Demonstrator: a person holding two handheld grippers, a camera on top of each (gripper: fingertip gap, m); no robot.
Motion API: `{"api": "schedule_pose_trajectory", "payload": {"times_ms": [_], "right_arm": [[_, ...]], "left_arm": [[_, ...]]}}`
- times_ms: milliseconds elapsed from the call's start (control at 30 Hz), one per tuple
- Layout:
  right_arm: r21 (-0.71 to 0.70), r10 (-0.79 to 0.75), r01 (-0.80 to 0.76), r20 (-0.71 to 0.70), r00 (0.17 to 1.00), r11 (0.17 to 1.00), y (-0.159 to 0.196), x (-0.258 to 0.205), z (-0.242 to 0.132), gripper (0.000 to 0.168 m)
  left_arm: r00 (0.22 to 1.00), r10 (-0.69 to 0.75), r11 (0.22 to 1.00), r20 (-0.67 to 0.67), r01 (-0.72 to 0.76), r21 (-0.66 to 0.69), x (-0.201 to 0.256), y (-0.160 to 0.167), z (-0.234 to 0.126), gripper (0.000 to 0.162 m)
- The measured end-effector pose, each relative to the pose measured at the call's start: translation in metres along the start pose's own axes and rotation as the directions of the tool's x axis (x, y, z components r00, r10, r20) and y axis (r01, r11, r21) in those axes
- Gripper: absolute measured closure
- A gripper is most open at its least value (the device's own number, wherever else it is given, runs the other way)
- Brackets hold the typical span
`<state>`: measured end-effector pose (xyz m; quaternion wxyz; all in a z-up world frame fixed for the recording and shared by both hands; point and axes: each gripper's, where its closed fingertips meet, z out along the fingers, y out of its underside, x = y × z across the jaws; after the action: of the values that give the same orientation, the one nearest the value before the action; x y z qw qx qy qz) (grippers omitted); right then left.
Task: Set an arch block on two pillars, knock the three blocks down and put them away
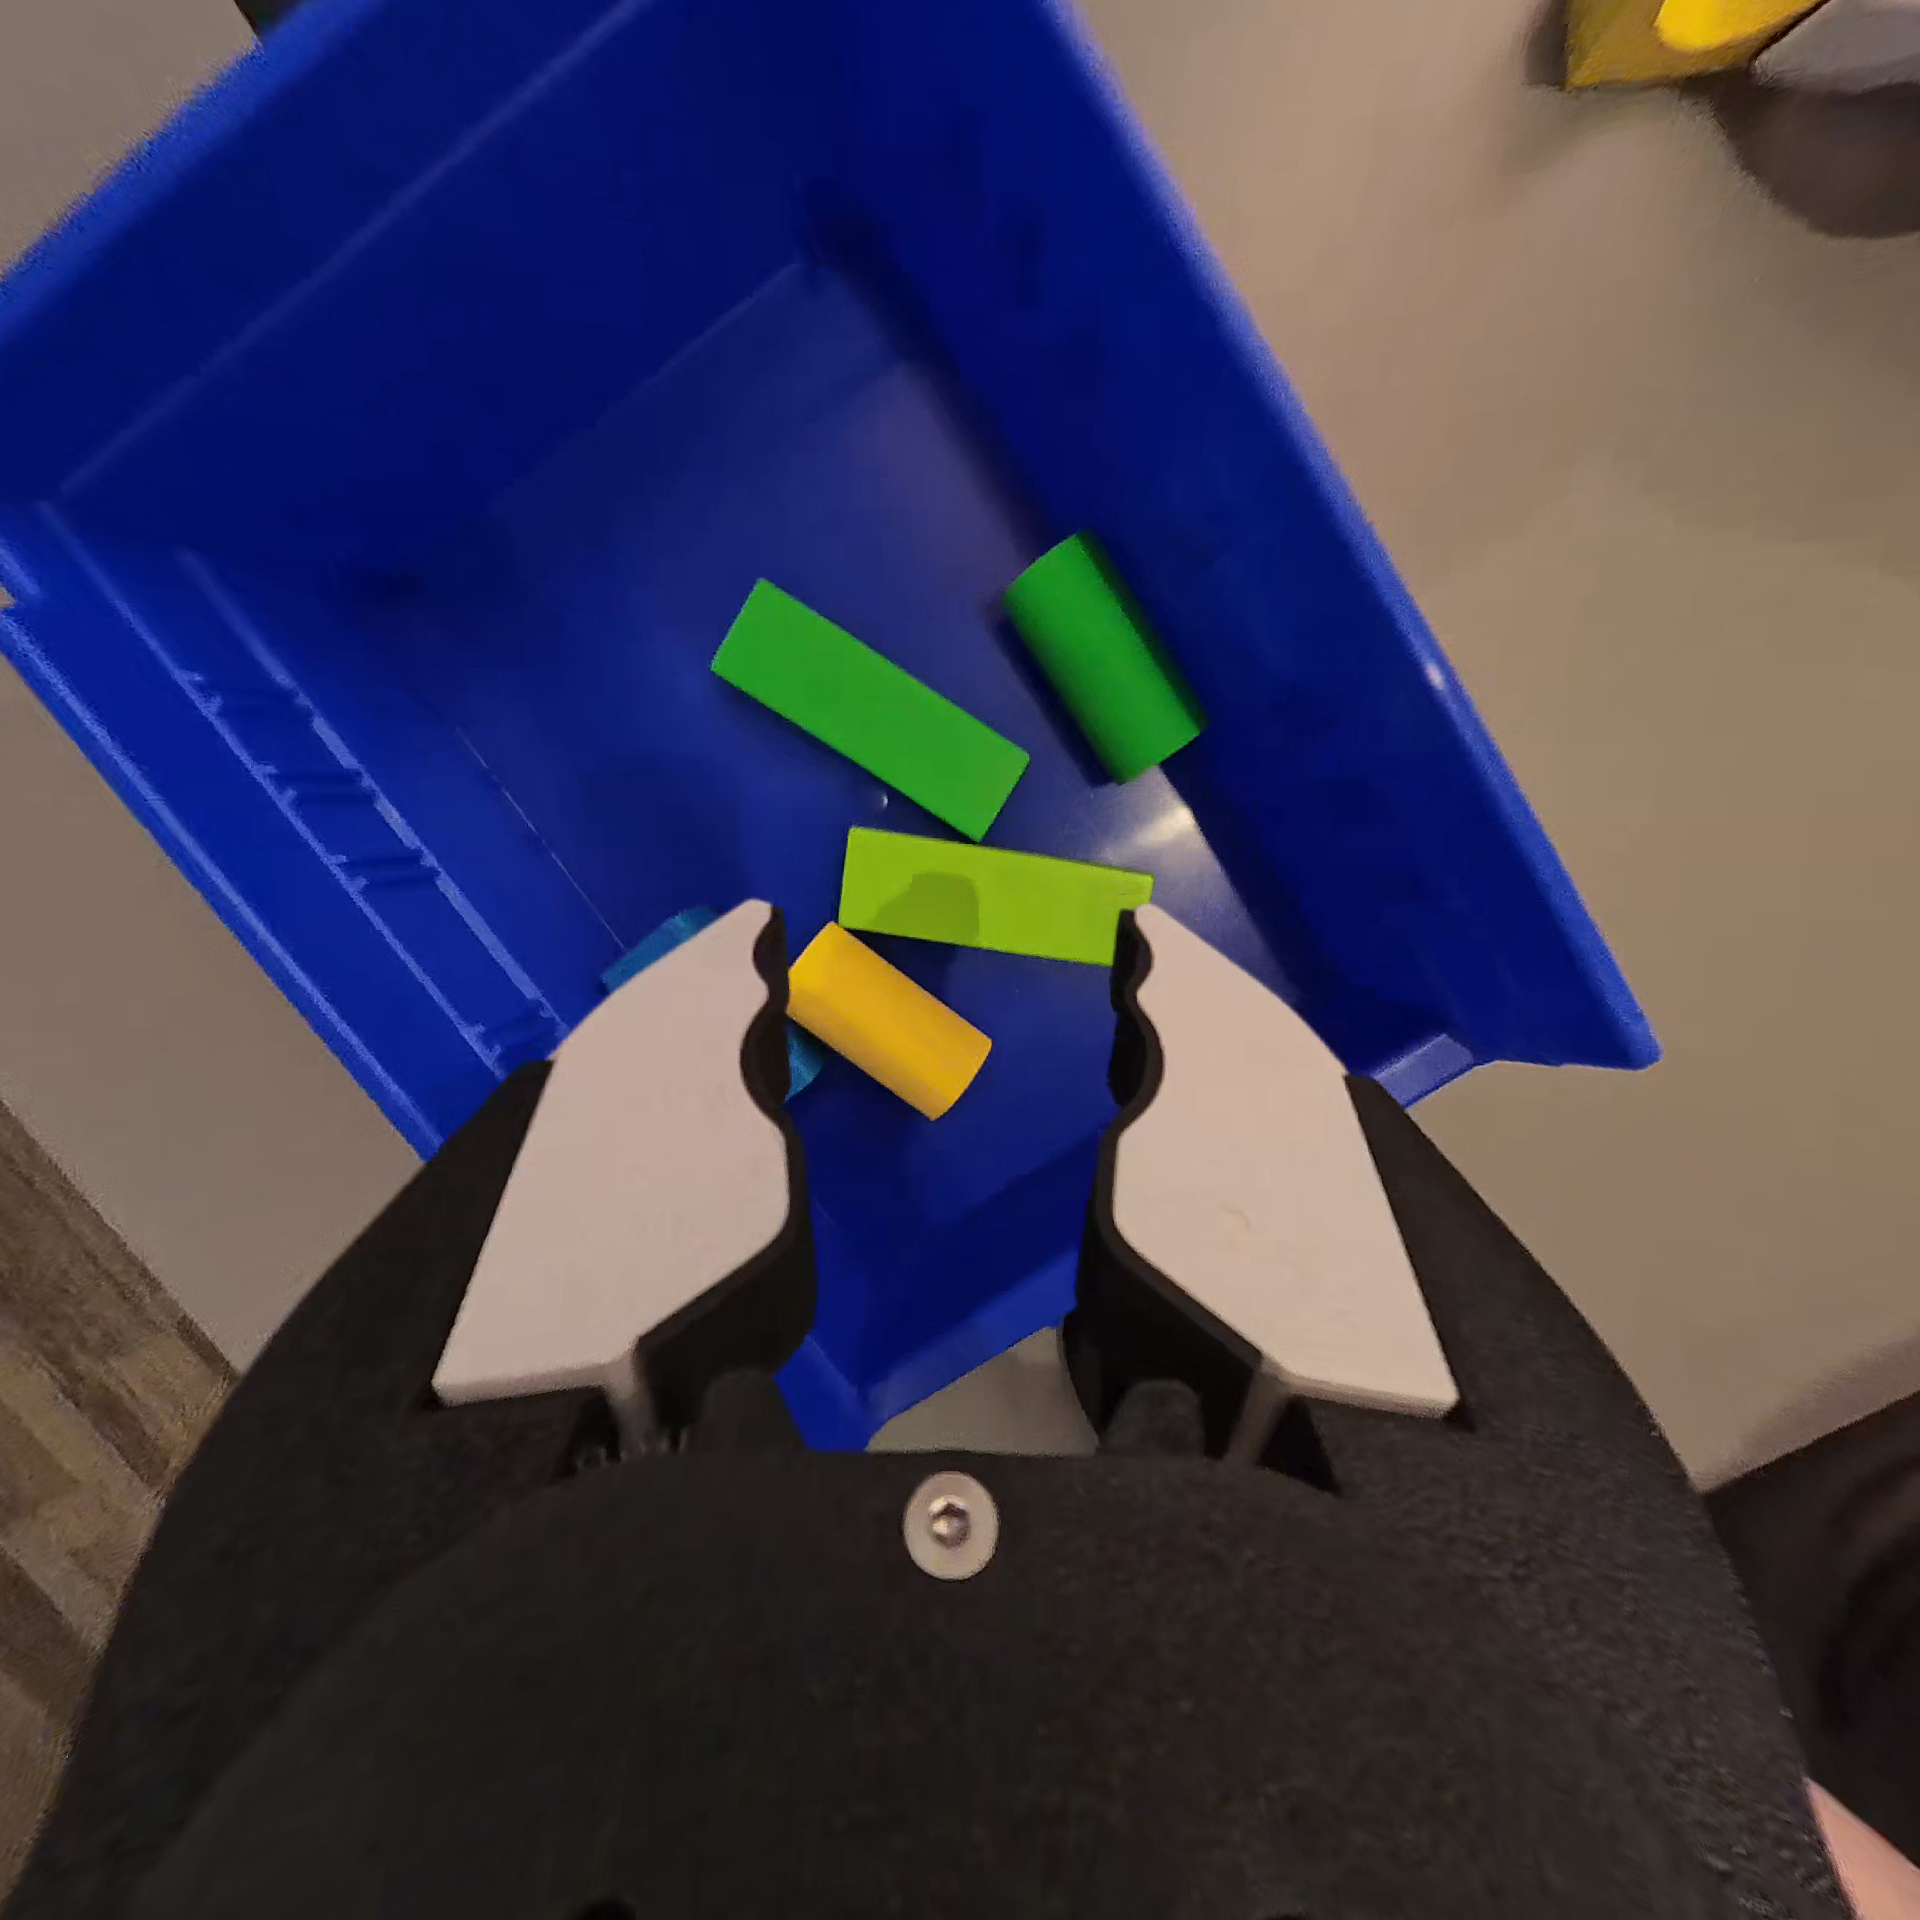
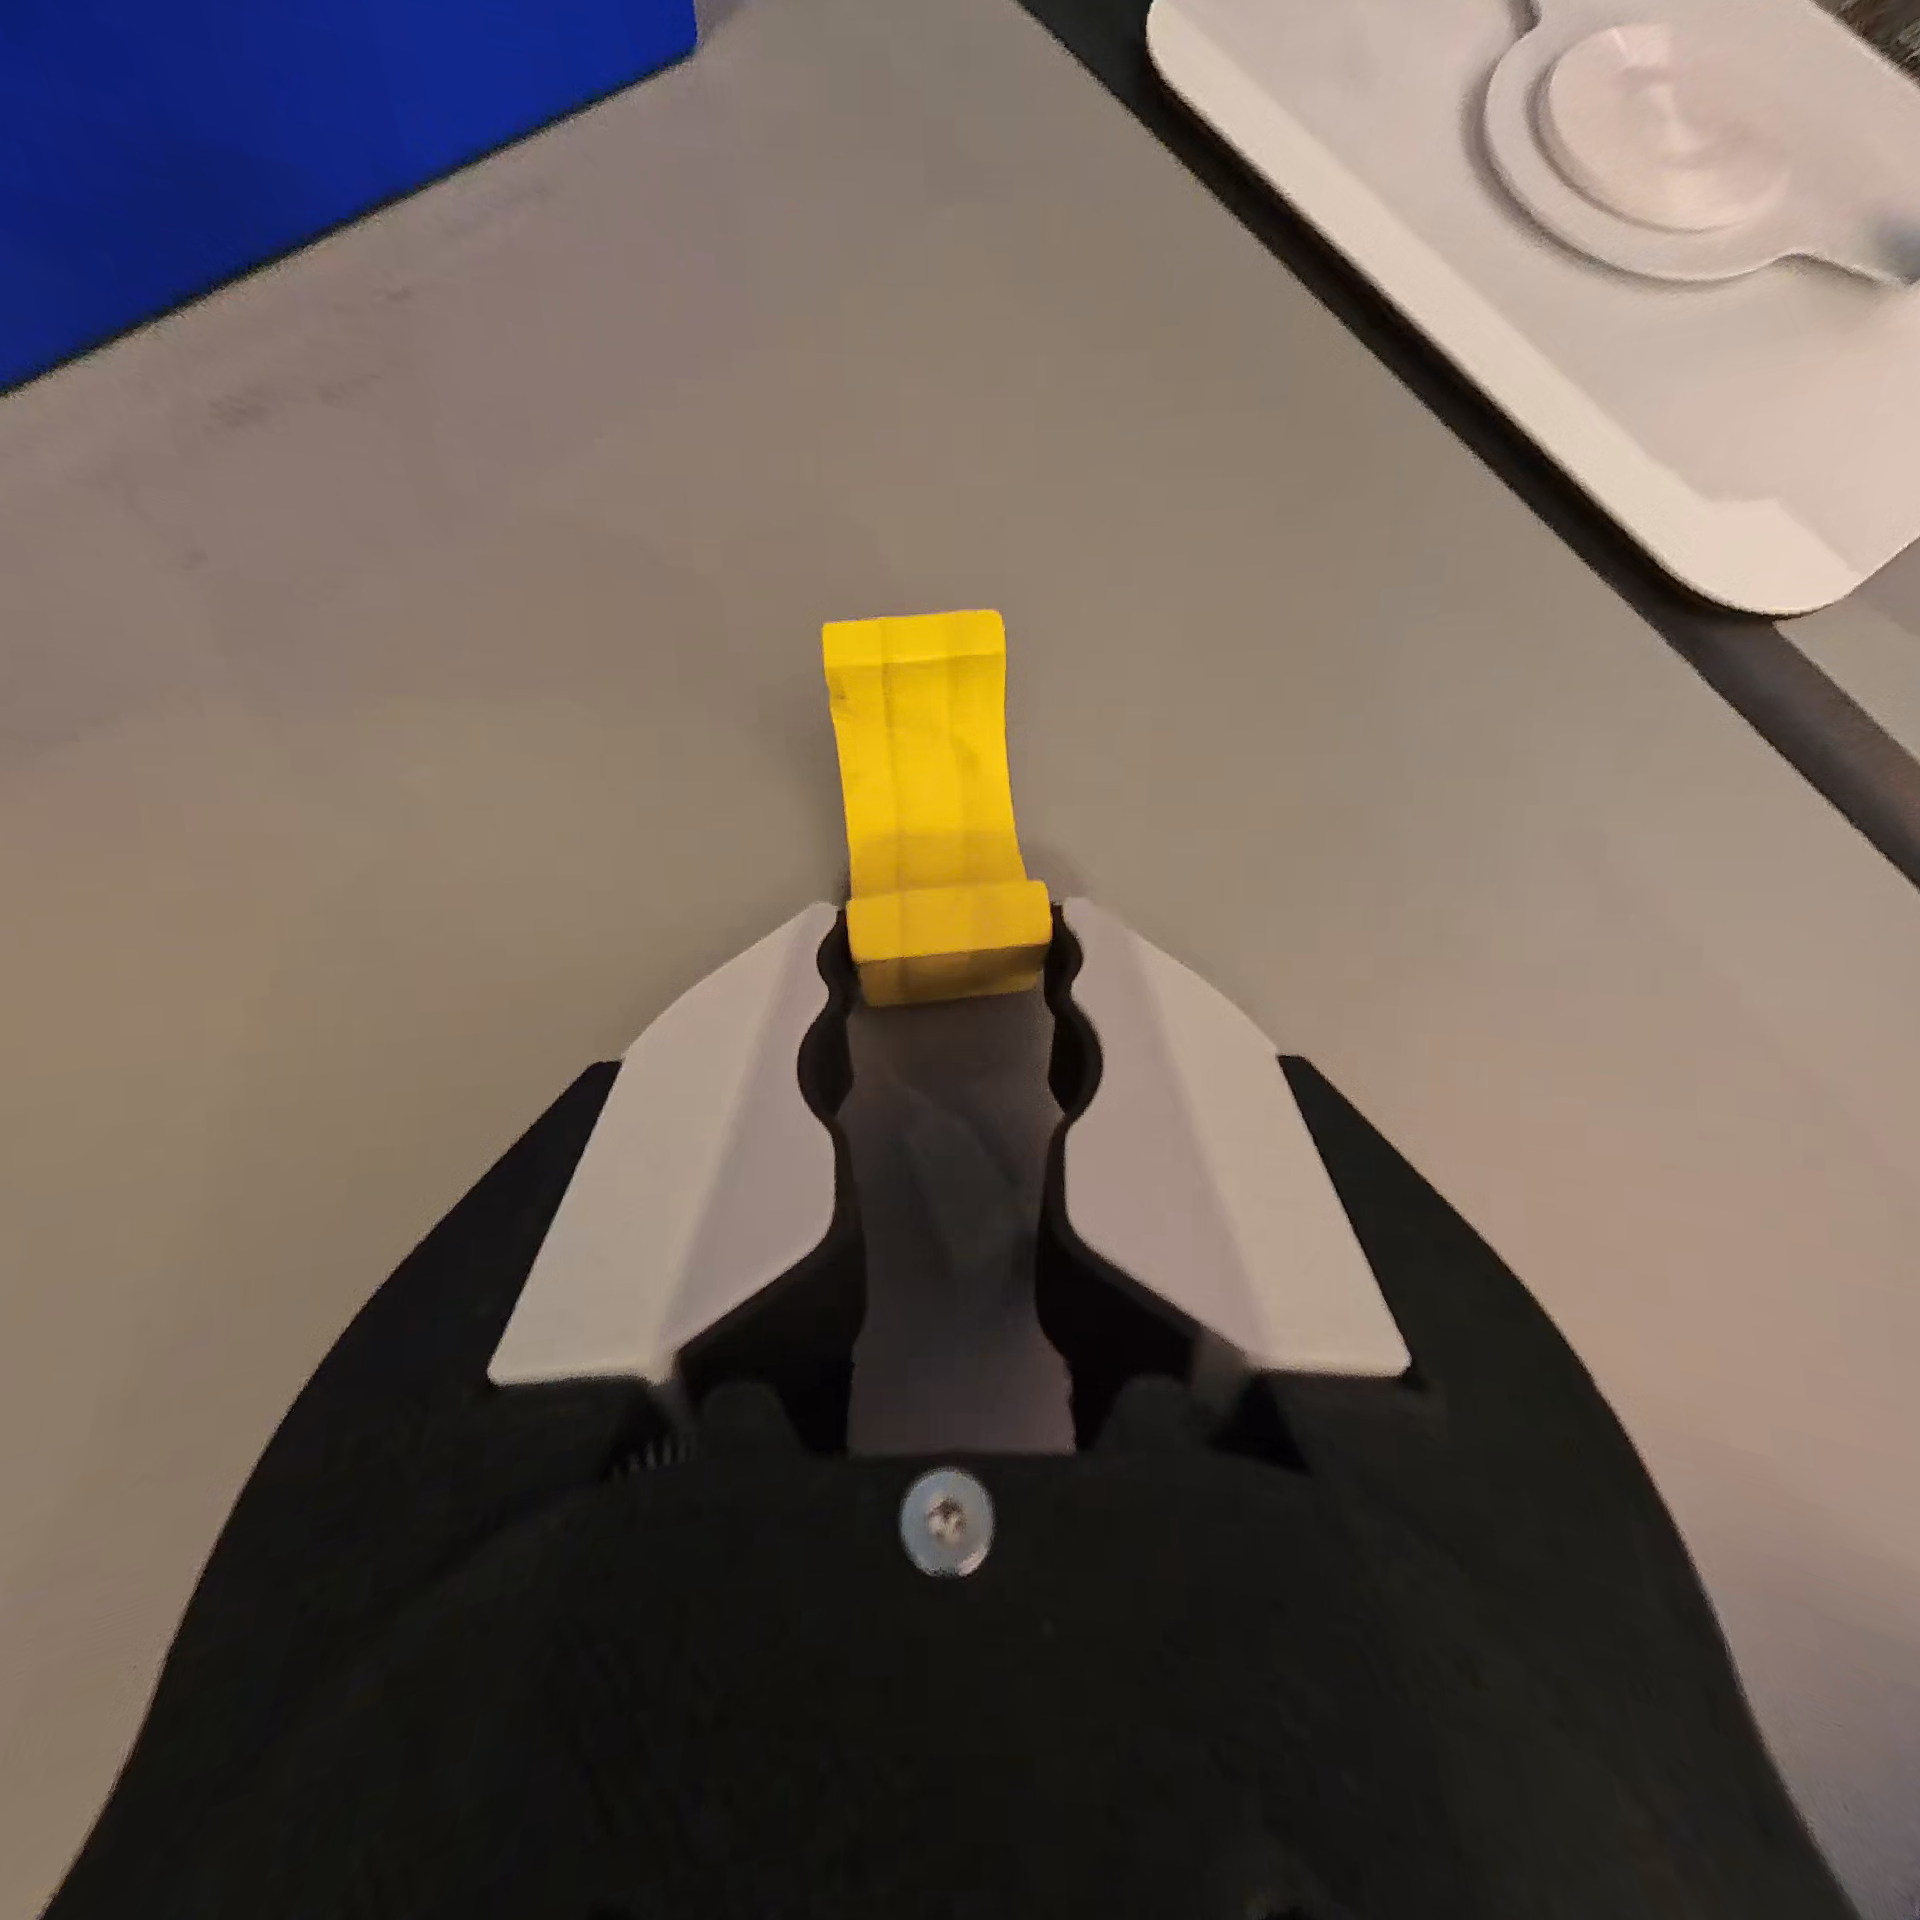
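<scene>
A yellow arch block lies along my right gripper's axis over the grey table, and the fingers are shut on its near end. It also shows, blurred, at the top right of the left wrist view. My left gripper is open and empty above the near end of a blue bin. In the bin lie a yellow cylinder, a light green block, a dark green flat block, a green rounded block and a blue block partly hidden by my left finger.
The bin's corner shows at the top left of the right wrist view. A white tray-like plate with a round recess lies past the table's far right edge. Wood-look floor shows beyond the table at the lower left. One gripper's finger ends stand about 30 centimeters off the other's. My right tips are about 35 centimeters from the yellow cylinder, my left tips only 9 centimeters.
</scene>
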<state>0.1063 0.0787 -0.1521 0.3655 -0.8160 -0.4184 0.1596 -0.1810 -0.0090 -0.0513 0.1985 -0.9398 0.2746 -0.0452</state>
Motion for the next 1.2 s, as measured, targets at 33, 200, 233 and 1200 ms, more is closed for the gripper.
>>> {"api": "schedule_pose_trajectory", "payload": {"times_ms": [33,200,233,1200], "right_arm": [[-0.003,0.001,-0.001,0.001,1.000,1.000,0.001,0.000,0.001,0.132],[0.006,-0.002,0.003,-0.011,1.000,1.000,-0.002,0.001,-0.001,0.124],[0.014,-0.006,0.007,-0.013,1.000,1.000,-0.004,0.001,-0.005,0.121],[0.057,-0.061,0.066,-0.088,0.994,0.996,-0.021,0.011,-0.053,0.118]], "left_arm": [[1.000,0.003,1.000,0.004,-0.003,-0.019,-0.002,0.003,0.004,0.101],[1.000,-0.021,0.993,0.019,0.023,-0.112,-0.009,0.010,0.028,0.104],[1.000,-0.020,0.991,0.003,0.020,-0.129,-0.007,0.011,0.033,0.104],[0.989,-0.142,0.972,0.029,0.145,-0.184,0.005,-0.009,0.084,0.111]]}}
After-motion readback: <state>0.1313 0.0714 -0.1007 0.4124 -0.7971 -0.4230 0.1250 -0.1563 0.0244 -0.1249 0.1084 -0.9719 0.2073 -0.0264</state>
